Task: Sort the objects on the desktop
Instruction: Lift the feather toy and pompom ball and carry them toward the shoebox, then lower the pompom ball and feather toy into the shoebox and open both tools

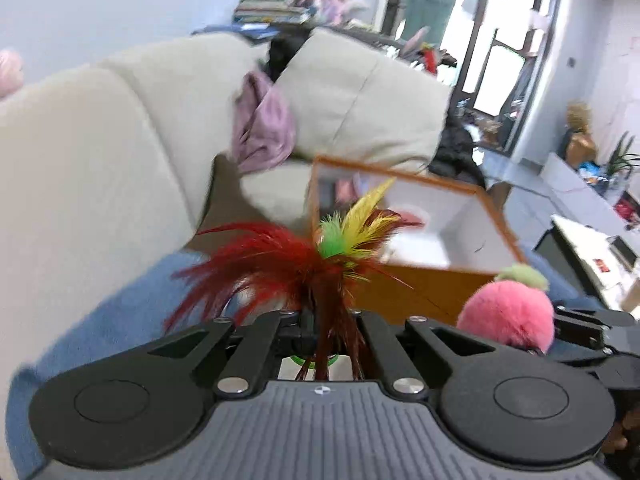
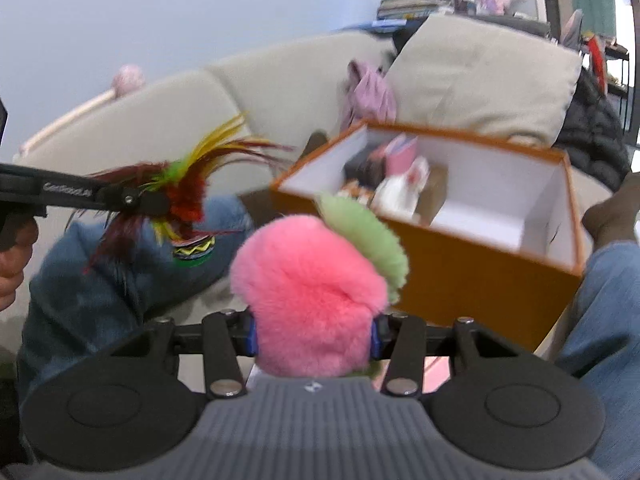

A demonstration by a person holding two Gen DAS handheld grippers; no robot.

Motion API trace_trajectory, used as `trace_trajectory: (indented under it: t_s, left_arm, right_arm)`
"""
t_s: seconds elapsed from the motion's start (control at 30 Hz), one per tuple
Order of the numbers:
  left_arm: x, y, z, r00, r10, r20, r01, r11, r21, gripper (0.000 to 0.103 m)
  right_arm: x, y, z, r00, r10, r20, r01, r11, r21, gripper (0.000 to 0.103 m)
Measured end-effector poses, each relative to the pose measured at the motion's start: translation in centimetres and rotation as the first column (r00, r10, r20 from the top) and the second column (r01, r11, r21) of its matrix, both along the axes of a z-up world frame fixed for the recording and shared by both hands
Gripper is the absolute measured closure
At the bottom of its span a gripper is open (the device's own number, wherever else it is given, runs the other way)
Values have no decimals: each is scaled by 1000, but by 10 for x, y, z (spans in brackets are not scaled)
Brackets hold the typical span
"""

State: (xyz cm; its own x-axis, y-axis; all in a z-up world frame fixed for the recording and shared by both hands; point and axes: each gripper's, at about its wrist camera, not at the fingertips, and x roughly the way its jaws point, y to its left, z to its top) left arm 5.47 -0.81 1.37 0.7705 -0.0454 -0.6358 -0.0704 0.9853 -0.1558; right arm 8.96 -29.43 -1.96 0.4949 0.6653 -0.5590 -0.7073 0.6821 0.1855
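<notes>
My left gripper point(image 1: 326, 330) is shut on a feather shuttlecock point(image 1: 320, 256) with dark red, green and yellow feathers; it also shows in the right wrist view point(image 2: 180, 196), held in the air at the left. My right gripper point(image 2: 314, 340) is shut on a pink plush ball with a green leaf point(image 2: 312, 292); the ball also shows at the right in the left wrist view point(image 1: 510, 312). An open orange box with a white inside point(image 2: 500, 268) stands just ahead of both grippers, with several small items at its back left.
A beige sofa point(image 1: 100, 152) with a purple cloth point(image 1: 264, 124) lies behind the box point(image 1: 432, 288). The person's blue-jeaned legs point(image 2: 100, 292) are below the grippers. A dark jacket point(image 2: 592, 132) lies at the right; shelves and a window stand far behind.
</notes>
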Motion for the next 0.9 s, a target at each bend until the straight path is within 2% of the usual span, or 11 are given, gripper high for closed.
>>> trace_trajectory:
  t_s: [0.13, 0.37, 0.77, 0.83, 0.9]
  left_arm:
    - [18, -12, 23, 997, -65, 47, 64, 998, 12, 102]
    - [68, -35, 42, 984, -160, 78, 160, 987, 12, 102]
    - [165, -65, 13, 973, -231, 0, 231, 973, -21, 102]
    - [179, -70, 7, 971, -237, -11, 237, 971, -19, 102]
    - [195, -73, -1, 971, -239, -26, 239, 971, -25, 102]
  right_arm:
    - [21, -8, 21, 998, -35, 49, 34, 999, 12, 54]
    - [85, -6, 28, 988, -126, 83, 131, 990, -57, 54]
    - [198, 23, -11, 993, -118, -14, 115, 985, -132, 52]
    - [216, 31, -19, 993, -115, -37, 109, 985, -134, 47]
    - [231, 34, -26, 991, -121, -50, 114, 986, -125, 46]
